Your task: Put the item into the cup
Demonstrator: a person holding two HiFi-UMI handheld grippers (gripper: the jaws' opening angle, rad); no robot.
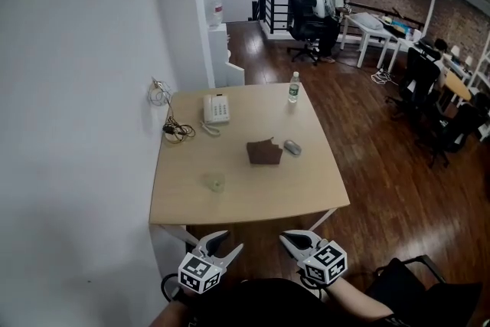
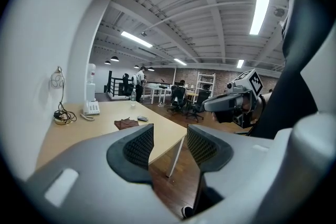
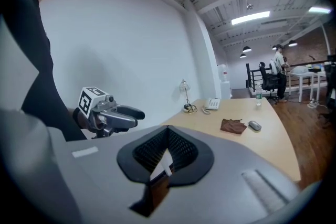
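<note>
Obs.: pale translucent cup point(image 1: 214, 181) stands upright on the near-left part of the light wooden table point(image 1: 253, 199), with bare surface all round it, so it is easy to reach from the near edge. Crumpled brown cloth-like piece point(image 1: 264, 152) lies flat beyond the cup and to its right, well apart from it. Small grey oval object point(image 1: 292, 147) sits farther right of the cup again. I cannot settle which of the two is the task's item; both rest on the table, outside the cup. Cup contents are too small and faint to read in the head view, so something may or may not be inside. White desk telephone point(image 1: 216, 109) and clear plastic bottle point(image 1: 293, 87) stand on the far side of the cup, probably ordinary desk things kept out of the working lane. Left gripper point(image 1: 230, 242) is short of the cup, off the table's near edge and close to the person's body. Its fingers point(image 2: 137, 147) are spread, with only table edge and floor showing in the gap, which reads as ready to take something. Right gripper point(image 1: 289, 239) is likewise short of the cup, off to its right. Its fingers point(image 3: 181, 150) are pressed together, pinching nothing. Judgement: both tools held low and back from the cup suits either a walk-up with an item to fetch, or a pull-back with something small already dropped in. The pictures do not decide.
</note>
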